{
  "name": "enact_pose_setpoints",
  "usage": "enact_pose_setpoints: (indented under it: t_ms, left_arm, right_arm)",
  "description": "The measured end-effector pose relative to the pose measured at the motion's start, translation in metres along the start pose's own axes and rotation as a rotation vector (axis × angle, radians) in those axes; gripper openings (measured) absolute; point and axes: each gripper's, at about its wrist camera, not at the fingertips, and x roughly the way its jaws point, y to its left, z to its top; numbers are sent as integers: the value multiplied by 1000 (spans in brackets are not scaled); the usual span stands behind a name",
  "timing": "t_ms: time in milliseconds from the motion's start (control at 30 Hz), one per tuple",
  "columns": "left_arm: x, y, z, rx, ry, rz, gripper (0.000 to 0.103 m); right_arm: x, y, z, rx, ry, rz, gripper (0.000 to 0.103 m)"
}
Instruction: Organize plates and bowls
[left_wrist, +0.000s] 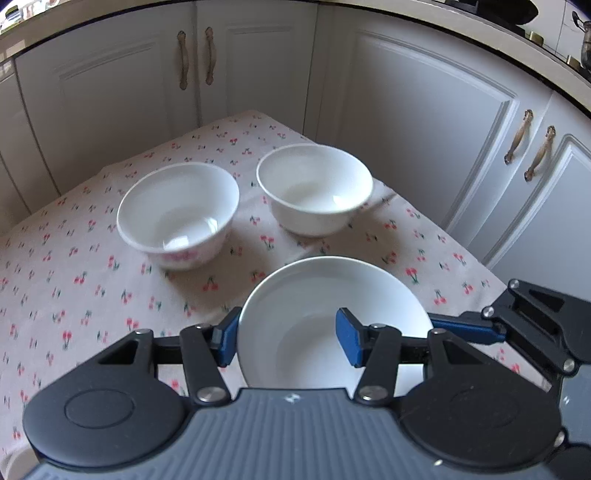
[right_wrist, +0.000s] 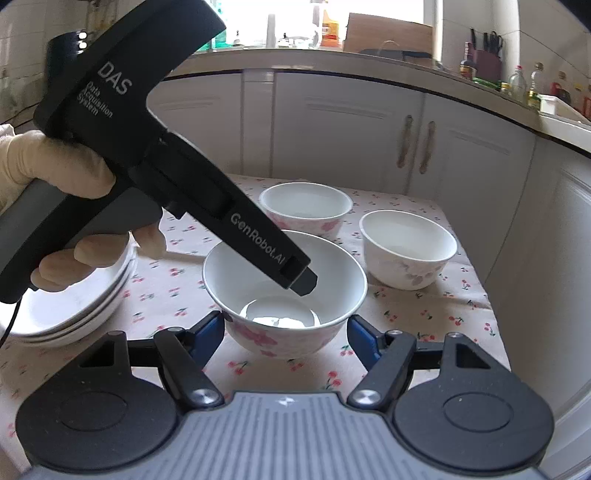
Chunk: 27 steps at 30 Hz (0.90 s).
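A white bowl (left_wrist: 325, 288) with pink flowers on its outside (right_wrist: 258, 339) is held by both grippers over the cherry-print tablecloth (left_wrist: 74, 295). My left gripper (left_wrist: 288, 332) is shut on its near-left wall, with one blue pad outside the rim and one inside. In the right wrist view my right gripper (right_wrist: 286, 325) straddles the bowl's lower body, and both pads touch its sides. The left gripper's tip (right_wrist: 301, 282) dips into the bowl. I cannot tell whether the bowl rests on the cloth. Two more flowered bowls (left_wrist: 177, 210) (left_wrist: 314, 184) stand beyond it.
A stack of white plates (right_wrist: 74, 317) sits at the table's left, under a gloved hand (right_wrist: 55, 166). White cabinet doors (left_wrist: 424, 129) close in behind the table and to its right. The table edge (right_wrist: 476, 280) runs just right of the far-right bowl (right_wrist: 406, 240).
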Motion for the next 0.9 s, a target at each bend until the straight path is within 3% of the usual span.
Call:
enact_pose_setpoints:
  t_ms: [267,900]
  left_arm:
    - [-25,-9,-35,-49,-8,20,53]
    - [-32,-19,-70,-52,4,-3,53]
  right_arm:
    - [-27,12,-8,-17,23,81,78]
    - [-38,29,-27,-23,82,101,78]
